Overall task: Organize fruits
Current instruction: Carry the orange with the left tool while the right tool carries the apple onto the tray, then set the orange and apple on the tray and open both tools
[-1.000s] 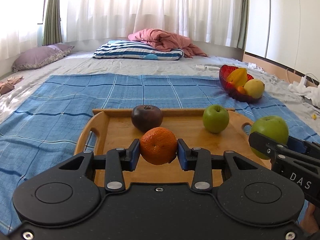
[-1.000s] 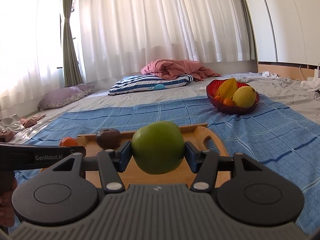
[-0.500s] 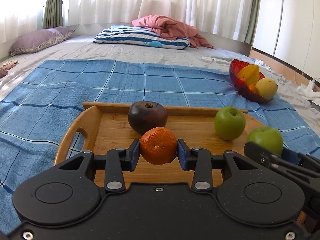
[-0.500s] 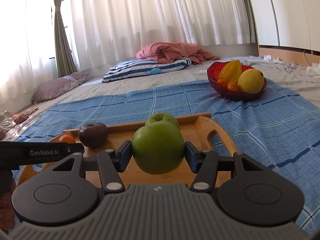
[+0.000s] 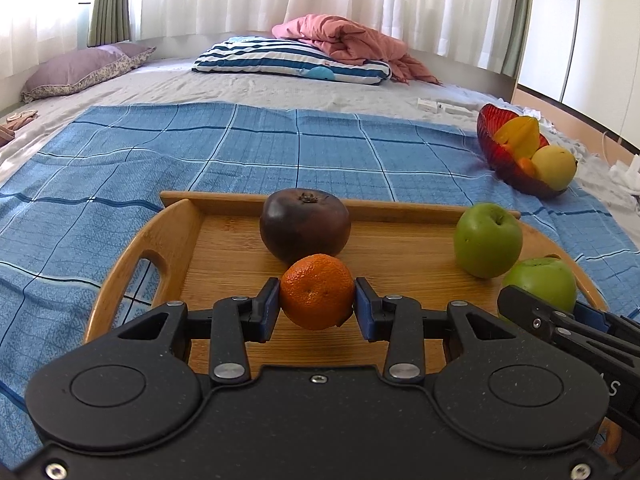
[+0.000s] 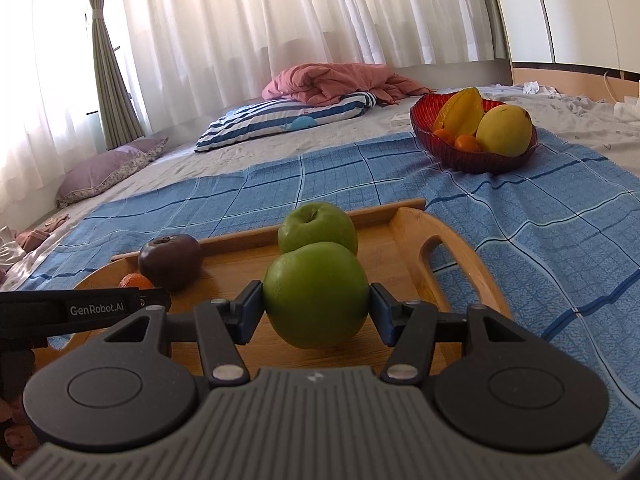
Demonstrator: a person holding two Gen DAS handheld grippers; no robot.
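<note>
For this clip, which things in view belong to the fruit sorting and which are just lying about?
Part of the job:
left gripper shut on orange
right gripper shut on held green apple
second green apple
dark fruit
wooden tray
red fruit bowl

Lying about:
striped pillow
pink blanket
purple pillow

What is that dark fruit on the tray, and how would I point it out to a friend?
Find the wooden tray on the blue checked blanket. Against its far rim sits a dark brown fruit, just behind the orange held by the left gripper. I cannot name its kind, but it is the only dark fruit; its neighbours are orange or green.
</note>
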